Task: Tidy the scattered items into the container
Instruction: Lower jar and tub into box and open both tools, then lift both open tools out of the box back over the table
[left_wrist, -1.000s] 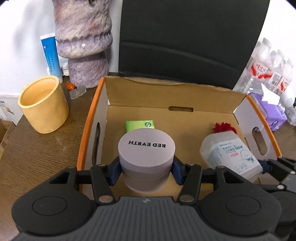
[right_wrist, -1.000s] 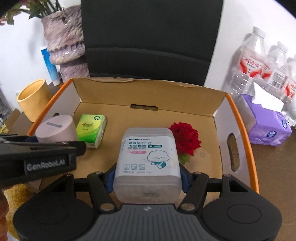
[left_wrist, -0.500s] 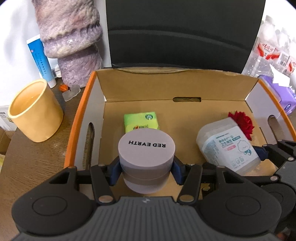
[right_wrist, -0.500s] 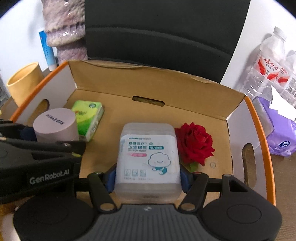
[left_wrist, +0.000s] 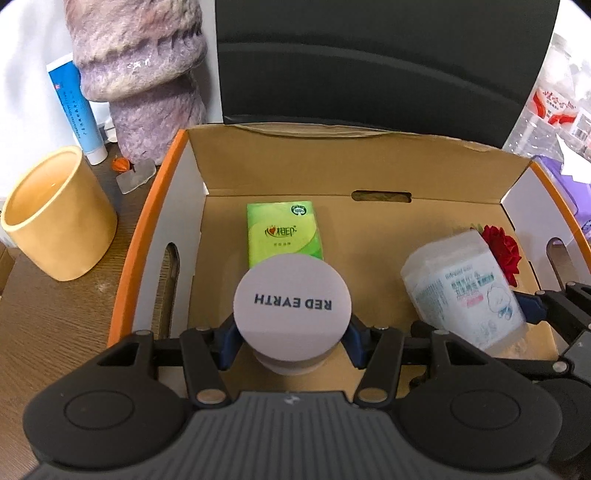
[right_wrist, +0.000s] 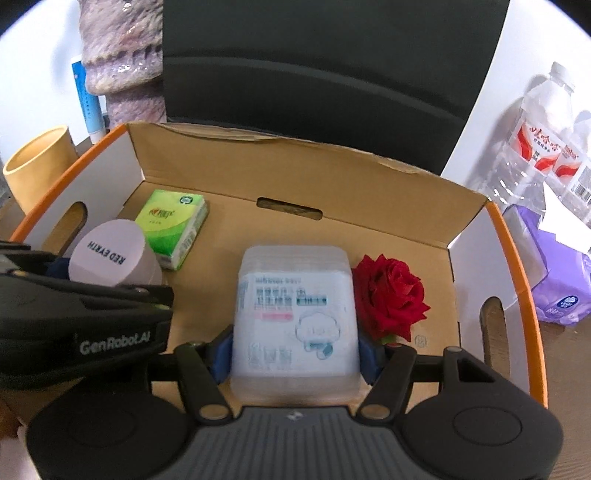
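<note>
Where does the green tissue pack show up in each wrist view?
Left wrist: the tissue pack lies centre, just beyond the round jar.
Right wrist: the tissue pack lies upper left, again beside the jar.
Shared landmark: the slot in the box's back wall.

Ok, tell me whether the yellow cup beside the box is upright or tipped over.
Upright. The yellow cup stands on its base on the wooden table left of the cardboard box, its open mouth facing up.

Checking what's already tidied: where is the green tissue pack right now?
The green tissue pack lies flat on the cardboard box floor, left of centre in both views, just beyond the round jar.
</note>
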